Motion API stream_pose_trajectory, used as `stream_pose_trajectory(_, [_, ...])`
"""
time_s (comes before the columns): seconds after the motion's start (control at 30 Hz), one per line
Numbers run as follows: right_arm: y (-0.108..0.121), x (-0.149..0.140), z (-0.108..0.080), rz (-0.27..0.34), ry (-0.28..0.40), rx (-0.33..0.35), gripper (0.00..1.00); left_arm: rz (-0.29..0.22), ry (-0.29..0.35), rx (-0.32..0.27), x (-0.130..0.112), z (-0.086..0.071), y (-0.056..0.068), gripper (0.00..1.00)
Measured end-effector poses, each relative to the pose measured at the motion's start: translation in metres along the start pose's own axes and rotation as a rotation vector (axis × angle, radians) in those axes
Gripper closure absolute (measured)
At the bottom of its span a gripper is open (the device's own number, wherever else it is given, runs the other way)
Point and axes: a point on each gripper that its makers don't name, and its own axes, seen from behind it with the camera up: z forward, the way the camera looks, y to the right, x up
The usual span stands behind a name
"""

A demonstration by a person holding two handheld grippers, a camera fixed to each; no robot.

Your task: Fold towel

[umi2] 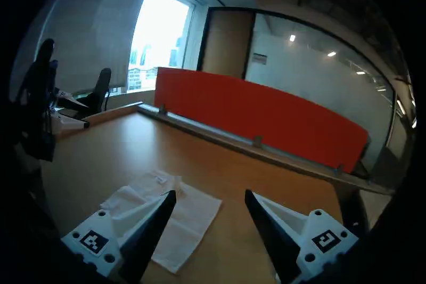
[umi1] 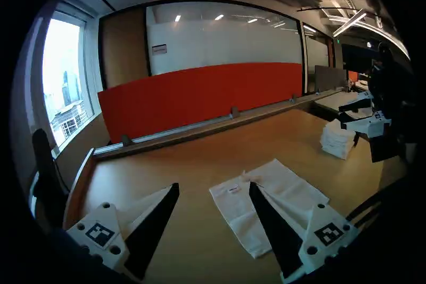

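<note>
- The left gripper point(umi1: 213, 184) is held above the wooden desk point(umi1: 202, 156), tongs wide apart and clamped on nothing.
- The white towel point(umi1: 287, 185) lies spread flat on the desk at about 5 o'clock in the left gripper view. It is partly covered by that gripper's right finger, and a small rumple and a tag are seen at its far edge.
- A stack of folded towels point(umi1: 337, 141) rests at 3 o'clock, well apart from the spread towel, and the right gripper point(umi1: 349, 116) is seen just beyond it.
- In the right gripper view, the right gripper point(umi2: 209, 193) is likewise shown with tongs apart and nothing between them; the towel point(umi2: 186, 220) sits at 7 o'clock, partly under the left finger.
- The step in hand is judged to be the approach for the first grasp, since no corner is yet held.
- Two corners of one edge are best taken together, one per gripper, each pinched close to the corner so that a single layer is caught.
- The edge is best lifted only slightly and carried level onto the opposite edge, with the rumple drawn out first, so the fold is kept square.
</note>
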Motion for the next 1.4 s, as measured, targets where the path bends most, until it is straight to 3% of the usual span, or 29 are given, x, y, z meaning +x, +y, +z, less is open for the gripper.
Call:
stream_pose_trajectory(0.67, [-0.027,-0.088,0.014,-0.015,-0.161,0.078,0.00,0.017,-0.141,-0.068,-0.087,0.020,0.041,0.02])
stream_pose_trajectory(1.4, [-0.057,-0.172,0.041,-0.035,-0.304,0.167,0.00,0.050,-0.320,-0.156,-0.174,0.046,0.072,0.03])
